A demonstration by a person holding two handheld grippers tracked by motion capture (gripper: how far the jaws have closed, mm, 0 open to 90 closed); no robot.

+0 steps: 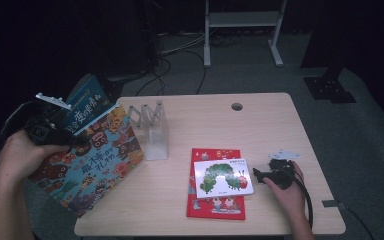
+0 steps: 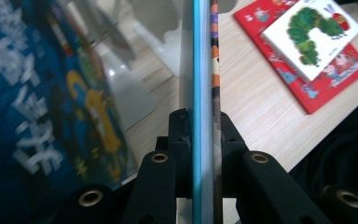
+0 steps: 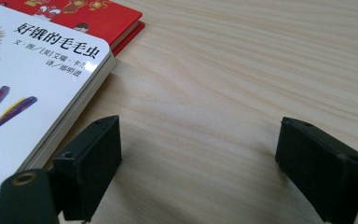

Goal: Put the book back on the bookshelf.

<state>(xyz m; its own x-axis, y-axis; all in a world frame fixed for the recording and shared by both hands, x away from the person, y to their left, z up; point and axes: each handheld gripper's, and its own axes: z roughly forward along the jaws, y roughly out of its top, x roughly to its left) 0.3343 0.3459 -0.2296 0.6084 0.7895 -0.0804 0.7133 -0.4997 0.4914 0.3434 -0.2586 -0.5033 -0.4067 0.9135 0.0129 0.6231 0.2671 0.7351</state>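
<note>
Gripping two picture books (image 1: pixel 92 155) edge-on, the left gripper (image 1: pixel 55 131) holds them tilted above the desk's (image 1: pixel 260 125) left corner, just beside the rack (image 1: pixel 152 131). Right gripper (image 1: pixel 260 175) rests open beside the caterpillar book (image 1: pixel 223 178), which lies toward its left finger (image 3: pixel 95 158).

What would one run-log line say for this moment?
left tool: shut on two picture books | right tool: open beside caterpillar book | rack: empty

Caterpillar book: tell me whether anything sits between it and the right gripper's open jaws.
Nothing visible does. The right gripper is open, low over bare table, just beside the caterpillar book, which lies on the red book. One jaw is already at the book's edge.
</note>
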